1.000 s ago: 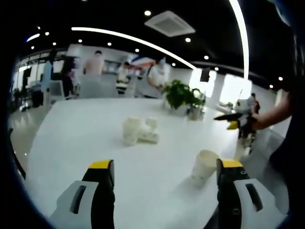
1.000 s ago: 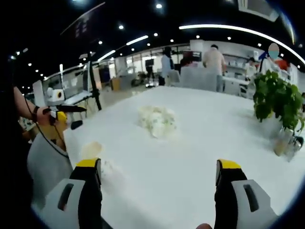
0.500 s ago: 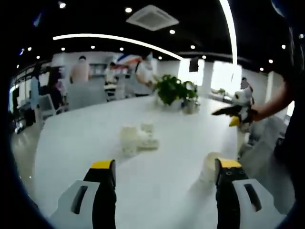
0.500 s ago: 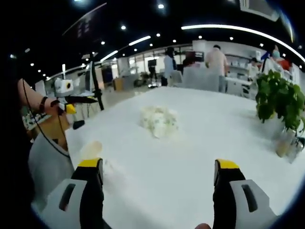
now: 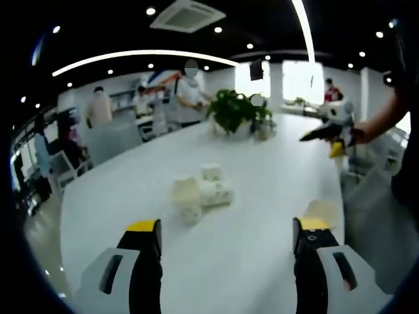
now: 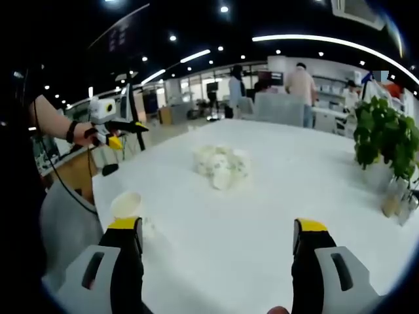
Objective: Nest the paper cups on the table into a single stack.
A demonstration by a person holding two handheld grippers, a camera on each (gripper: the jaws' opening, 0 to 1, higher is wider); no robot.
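Near the tongs, both pairs stand wide open and hold nothing. One cup [image 6: 126,204] stands upright just beyond the left jaw of the right tongs [image 6: 216,230], mouth up, long axis vertical. Farther ahead of the left tongs [image 5: 226,230], a cluster [image 5: 200,192] of cups sits mid-table [image 5: 275,163]; some seem to lie tipped. I judge a hard squeeze could crush a cup, or a sideways push could topple it.

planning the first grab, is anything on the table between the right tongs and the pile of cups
Nothing visible: bare white table lies between the open right tongs and the cup pile. A lone cup stands off beside the left jaw.
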